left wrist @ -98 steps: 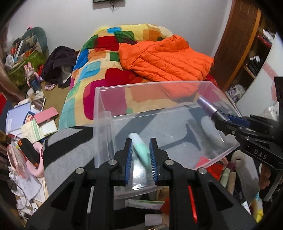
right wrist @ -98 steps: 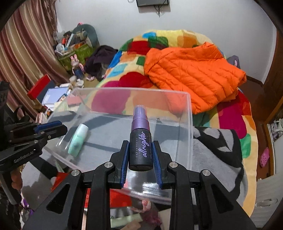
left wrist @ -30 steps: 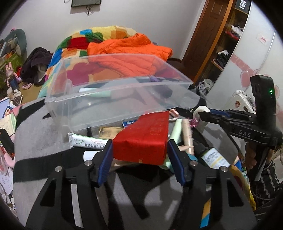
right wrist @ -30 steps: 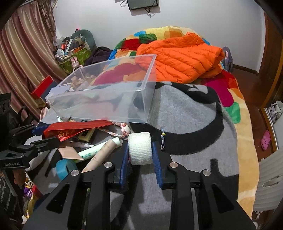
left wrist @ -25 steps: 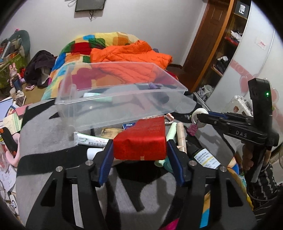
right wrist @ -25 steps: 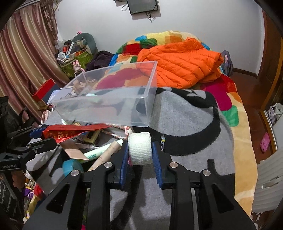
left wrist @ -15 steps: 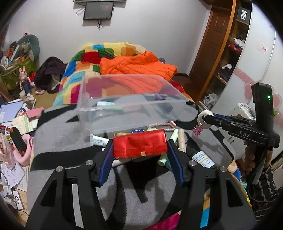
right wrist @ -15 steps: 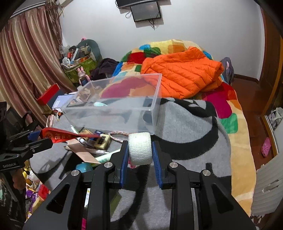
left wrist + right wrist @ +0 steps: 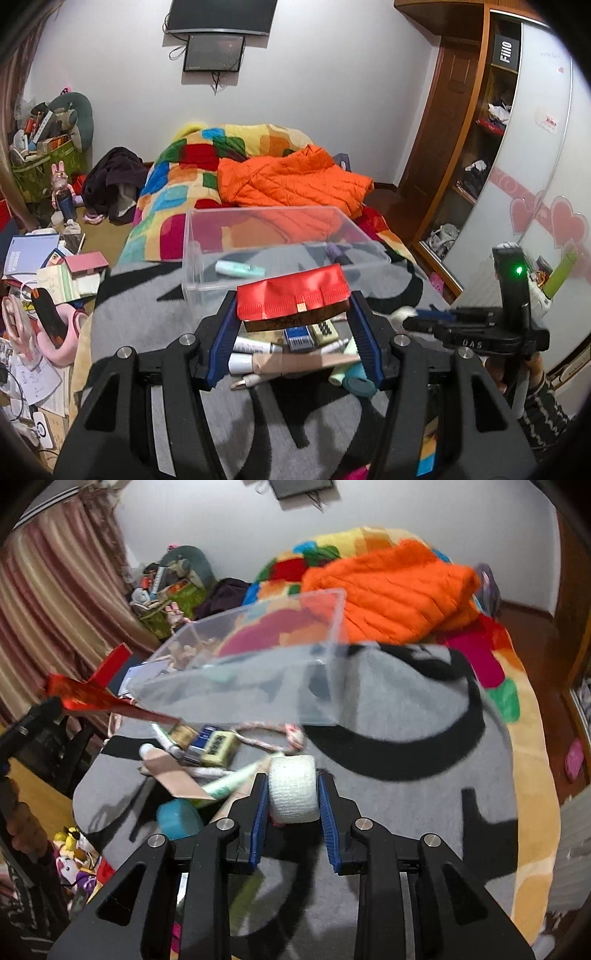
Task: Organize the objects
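**Both grippers loaded above bed, clear bin ahead**

Bed (image 9: 122,317) with grey-and-black blanket under everything, patchwork quilt (image 9: 177,192) behind. Orange puffer jacket (image 9: 291,181) heaped on quilt past far end of bin. Clear plastic bin (image 9: 192,258) on blanket, open top, mint tube (image 9: 240,268) and purple-capped bottle (image 9: 334,253) lying inside on floor of bin.

Loose pile on blanket just in front of bin: white tubes (image 9: 251,347), blue-and-white small box (image 9: 299,338), teal roll (image 9: 179,819), pink-white braided cord (image 9: 258,740), tan flat piece (image 9: 173,775). Contents partly overlapping, some too blurred to name.

Left gripper (image 9: 293,332) clamped on red packet (image 9: 291,295), pads pressed against both short ends, jaws about half spread, packet lifted clear of pile and seen against near wall of bin. From right wrist view, same packet (image 9: 96,701) held out at left, level with near left corner of bin.

Right gripper (image 9: 292,794) narrow, jaws opening slightly, white gauze roll (image 9: 293,788) between pads and touching both, above blanket beside pile, not in bin. Motion blur in right view.
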Available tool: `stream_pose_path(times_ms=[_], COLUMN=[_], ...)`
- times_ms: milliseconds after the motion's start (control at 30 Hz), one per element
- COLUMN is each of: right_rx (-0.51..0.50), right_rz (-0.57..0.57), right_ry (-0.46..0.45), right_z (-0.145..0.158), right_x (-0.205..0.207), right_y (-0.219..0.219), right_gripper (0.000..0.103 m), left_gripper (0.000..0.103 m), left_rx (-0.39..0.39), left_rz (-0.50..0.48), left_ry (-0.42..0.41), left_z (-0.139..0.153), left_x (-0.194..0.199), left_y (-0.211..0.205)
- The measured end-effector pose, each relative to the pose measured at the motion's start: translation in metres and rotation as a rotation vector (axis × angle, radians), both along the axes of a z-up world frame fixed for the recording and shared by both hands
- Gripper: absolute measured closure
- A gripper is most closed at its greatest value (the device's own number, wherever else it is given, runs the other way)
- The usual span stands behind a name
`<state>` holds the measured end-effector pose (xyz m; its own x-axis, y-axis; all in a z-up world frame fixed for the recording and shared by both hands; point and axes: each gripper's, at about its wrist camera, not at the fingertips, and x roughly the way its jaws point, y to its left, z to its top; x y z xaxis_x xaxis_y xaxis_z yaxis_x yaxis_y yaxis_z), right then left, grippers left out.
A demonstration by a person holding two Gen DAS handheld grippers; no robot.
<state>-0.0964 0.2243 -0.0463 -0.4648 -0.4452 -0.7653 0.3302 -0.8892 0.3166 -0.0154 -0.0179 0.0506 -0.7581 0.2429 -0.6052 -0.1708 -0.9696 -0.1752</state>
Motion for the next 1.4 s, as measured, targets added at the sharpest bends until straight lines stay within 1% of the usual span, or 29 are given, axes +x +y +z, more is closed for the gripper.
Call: stream_pose_path(times_ms=[67, 267, 333, 400, 467, 533, 600, 733, 800, 833, 867, 900, 933, 967, 1000, 1067, 1133, 1200, 1300, 1367, 1400], right_rx=[-0.013, 0.049, 0.036, 0.039, 0.056, 0.062, 0.055, 0.027, 0.038, 0.055, 0.062, 0.062, 0.060, 0.065, 0.084, 0.119, 0.140, 0.143, 0.133, 0.126, 0.123], right_rz=[-0.026, -0.089, -0.087, -0.074, -0.049, -0.020, 0.011, 0.059, 0.063, 0.062, 0.062, 0.062, 0.063, 0.065, 0.070, 0.076, 0.073, 0.069, 0.053, 0.043, 0.043], right_ry=[-0.002, 0.042, 0.052, 0.083, 0.128, 0.148, 0.138, 0.083, 0.075, 0.075, 0.076, 0.078, 0.082, 0.085, 0.088, 0.084, 0.075, 0.059, 0.039, 0.031, 0.023], right_z=[-0.002, 0.002, 0.006, 0.013, 0.020, 0.024, 0.024, 0.022, 0.022, 0.022, 0.022, 0.022, 0.021, 0.020, 0.017, 0.012, 0.007, 0.003, 0.001, 0.000, 0.000], right_x=[0.000, 0.003, 0.006, 0.012, 0.020, 0.026, 0.028, 0.038, 0.044, 0.047, 0.050, 0.054, 0.057, 0.060, 0.063, 0.065, 0.066, 0.066, 0.066, 0.065, 0.064], right_y=[0.009, 0.024, 0.025, 0.022, 0.012, 0.002, -0.007, -0.020, -0.026, -0.030, -0.033, -0.036, -0.039, -0.041, -0.046, -0.051, -0.052, -0.048, -0.039, -0.033, -0.031], right_gripper=[0.072, 0.071, 0.071, 0.071, 0.071, 0.071, 0.071, 0.071, 0.071, 0.070, 0.065, 0.062, 0.053, 0.048, 0.048, 0.048, 0.048, 0.048, 0.049, 0.058, 0.061], left_gripper=[0.045, 0.045, 0.045, 0.045, 0.045, 0.046, 0.046, 0.046, 0.046, 0.046, 0.046, 0.046, 0.046, 0.046, 0.046, 0.046, 0.046, 0.046, 0.046, 0.046, 0.046], left_rx=[-0.001, -0.012, -0.016, -0.028, -0.038, -0.040, -0.043, -0.051, -0.057, -0.060, -0.062, -0.061, -0.059, -0.061, -0.067, -0.084, -0.087, -0.088, -0.086, -0.083, -0.080], left_rz=[0.005, 0.039, 0.054, 0.072, 0.084, 0.090, 0.091, 0.098, 0.104, 0.107, 0.111, 0.112, 0.113, 0.117, 0.121, 0.128, 0.128, 0.127, 0.126, 0.121, 0.119], left_ry=[0.009, 0.036, 0.045, 0.058, 0.063, 0.056, 0.051, 0.069, 0.090, 0.104, 0.119, 0.130, 0.143, 0.149, 0.151, 0.127, 0.078, 0.023, -0.030, -0.063, -0.078], left_z=[0.005, 0.020, 0.025, 0.031, 0.035, 0.037, 0.039, 0.048, 0.054, 0.057, 0.059, 0.059, 0.059, 0.057, 0.053, 0.041, 0.025, 0.007, -0.012, -0.021, -0.025], left_x=[-0.004, -0.026, -0.035, -0.046, -0.059, -0.072, -0.084, -0.101, -0.104, -0.106, -0.107, -0.107, -0.107, -0.109, -0.110, -0.116, -0.121, -0.125, -0.126, -0.129, -0.130], left_y=[-0.001, -0.003, -0.004, -0.005, -0.007, -0.007, -0.006, -0.003, -0.001, 0.000, 0.001, 0.001, 0.002, 0.003, 0.004, 0.005, 0.004, 0.000, -0.003, -0.005, -0.005])
